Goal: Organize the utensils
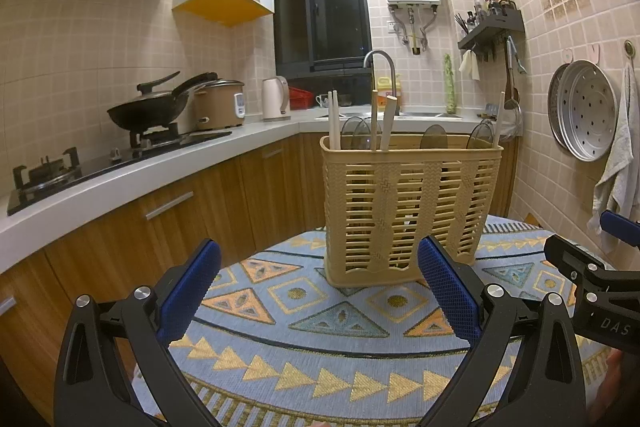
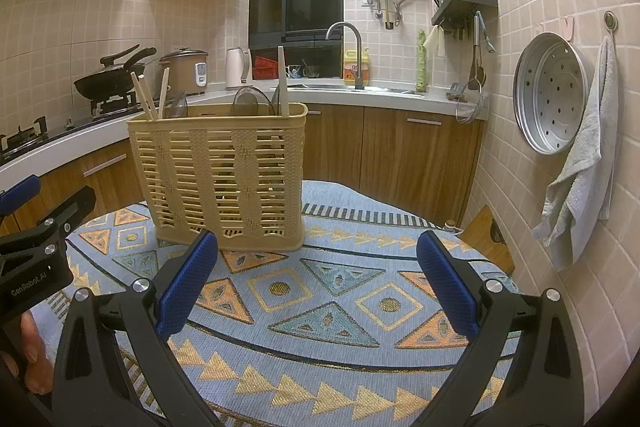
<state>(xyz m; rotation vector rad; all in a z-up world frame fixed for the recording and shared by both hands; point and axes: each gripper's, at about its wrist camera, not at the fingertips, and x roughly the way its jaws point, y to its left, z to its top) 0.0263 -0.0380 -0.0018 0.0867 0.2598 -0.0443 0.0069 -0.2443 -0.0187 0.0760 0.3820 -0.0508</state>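
Note:
A beige slatted utensil basket (image 1: 408,211) stands upright on the patterned round table (image 1: 304,359). Pale chopsticks (image 1: 334,121) and dark translucent spoon heads (image 1: 436,138) stick up out of it. My left gripper (image 1: 320,279) hangs open just in front of the basket, nothing between its blue pads. In the right wrist view the basket (image 2: 224,179) sits ahead to the left, chopsticks (image 2: 145,95) leaning in its left end. My right gripper (image 2: 318,275) is open and empty over the cloth, to the right of the basket.
A counter (image 1: 132,175) with a wok (image 1: 150,109), rice cooker (image 1: 222,103) and kettle (image 1: 275,98) runs along the left. The sink tap (image 2: 347,47) is behind. A steamer tray (image 2: 550,93) and towel (image 2: 580,163) hang on the right wall. The other gripper (image 1: 592,279) shows at right.

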